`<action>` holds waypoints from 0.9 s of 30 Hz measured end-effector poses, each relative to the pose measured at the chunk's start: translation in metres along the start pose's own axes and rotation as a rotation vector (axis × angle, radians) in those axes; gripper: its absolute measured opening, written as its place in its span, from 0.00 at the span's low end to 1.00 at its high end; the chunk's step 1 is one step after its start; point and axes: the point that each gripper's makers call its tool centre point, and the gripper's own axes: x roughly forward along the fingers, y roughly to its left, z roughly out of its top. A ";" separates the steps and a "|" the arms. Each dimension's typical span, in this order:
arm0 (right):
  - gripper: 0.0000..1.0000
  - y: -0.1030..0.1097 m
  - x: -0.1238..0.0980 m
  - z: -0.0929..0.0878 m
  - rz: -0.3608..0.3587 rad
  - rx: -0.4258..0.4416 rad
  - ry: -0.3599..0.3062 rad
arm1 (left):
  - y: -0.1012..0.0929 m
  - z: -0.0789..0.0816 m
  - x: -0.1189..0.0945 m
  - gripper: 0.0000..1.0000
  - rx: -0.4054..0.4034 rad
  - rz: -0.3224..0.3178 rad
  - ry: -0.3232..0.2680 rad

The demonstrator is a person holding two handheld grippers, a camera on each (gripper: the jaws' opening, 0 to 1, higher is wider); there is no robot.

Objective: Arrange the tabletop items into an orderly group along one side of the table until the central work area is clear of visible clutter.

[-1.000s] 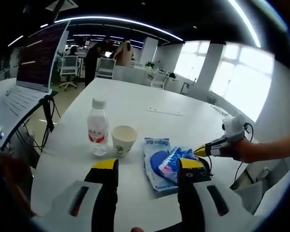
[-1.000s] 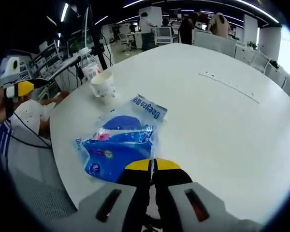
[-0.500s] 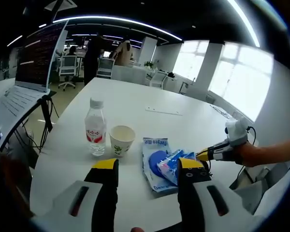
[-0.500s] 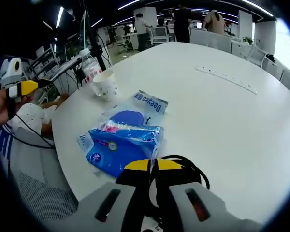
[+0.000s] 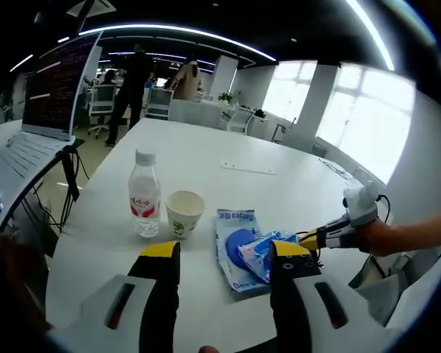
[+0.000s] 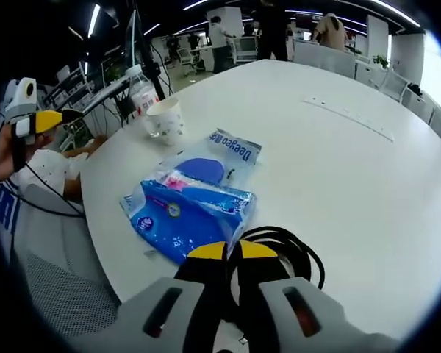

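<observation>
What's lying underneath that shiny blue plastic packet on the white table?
The crinkled blue plastic packet lies on a flat clear bag with a round blue item inside. A coiled black cable sits beside it. Whatever is beneath the packet's middle is covered.

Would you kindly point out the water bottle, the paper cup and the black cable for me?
water bottle [image 5: 145, 206], left gripper view, on its red label.
paper cup [image 5: 185, 213], left gripper view, on its side wall.
black cable [image 6: 294, 250], right gripper view, on the coiled loop just past the jaws.
</observation>
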 end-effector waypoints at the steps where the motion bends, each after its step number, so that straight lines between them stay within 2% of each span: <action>1: 0.03 0.000 0.000 0.000 0.000 -0.008 0.004 | 0.000 0.000 0.000 0.48 0.000 0.000 0.001; 5: 0.04 -0.002 0.000 -0.001 0.001 -0.034 0.019 | -0.001 0.001 0.001 0.48 0.002 -0.002 0.001; 20: 0.12 -0.010 -0.003 0.003 0.013 -0.043 0.036 | -0.003 0.000 0.001 0.48 0.005 -0.007 -0.001; 27: 0.17 -0.009 0.002 0.006 0.038 -0.053 0.052 | -0.003 0.002 0.000 0.48 0.005 -0.007 -0.002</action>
